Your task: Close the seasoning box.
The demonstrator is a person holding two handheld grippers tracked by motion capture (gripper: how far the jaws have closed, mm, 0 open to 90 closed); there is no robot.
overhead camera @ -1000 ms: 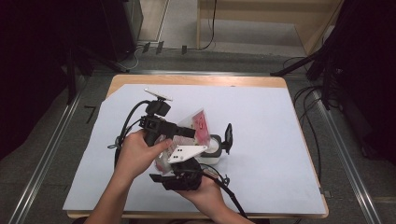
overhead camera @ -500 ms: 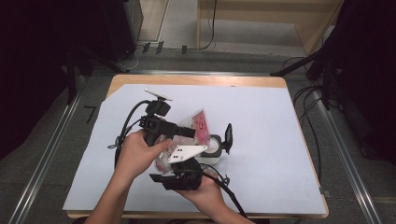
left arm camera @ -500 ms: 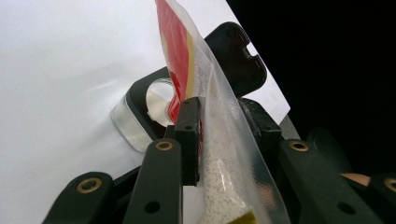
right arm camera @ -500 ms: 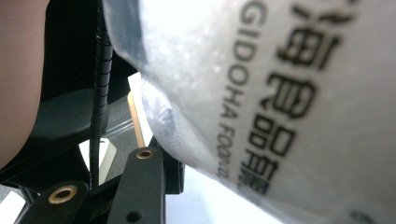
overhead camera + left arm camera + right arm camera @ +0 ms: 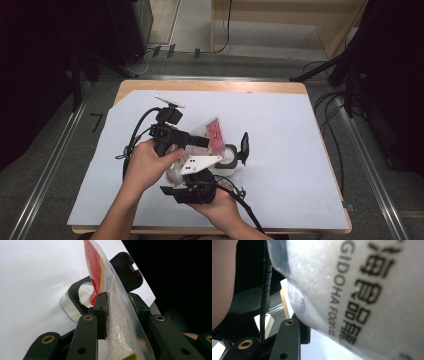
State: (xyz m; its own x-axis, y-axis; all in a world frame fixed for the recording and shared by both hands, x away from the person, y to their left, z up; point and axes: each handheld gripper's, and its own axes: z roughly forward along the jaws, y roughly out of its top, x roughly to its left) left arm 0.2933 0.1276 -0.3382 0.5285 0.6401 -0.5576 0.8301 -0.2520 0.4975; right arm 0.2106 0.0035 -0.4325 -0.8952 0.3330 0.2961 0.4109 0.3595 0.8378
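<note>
On the counter [image 5: 280,150], covered with a pale sheet, a person works at the near middle with a tool in each hand. The left tool [image 5: 202,141] reaches in from the left, and its jaws are clamped on a clear plastic food pouch [image 5: 212,135] with red print. In the left gripper view the pouch [image 5: 117,315] stands on edge between the two black jaws, and the left pad presses flat against its film. The pouch hangs above a small clear container [image 5: 227,156] with a black flip lid [image 5: 244,146] that stands open and upright at its right side. The same container [image 5: 75,302] sits just beyond the jaw tips in the left gripper view.

The right tool [image 5: 192,187] comes up from the near edge under the left hand [image 5: 147,167], with its grey plate on top. In the right gripper view the pouch's white printed face [image 5: 362,290] lies very close above the jaws. One jaw shows beside the film, so I cannot tell whether this tool grips the pouch or merely stands against it.
</note>
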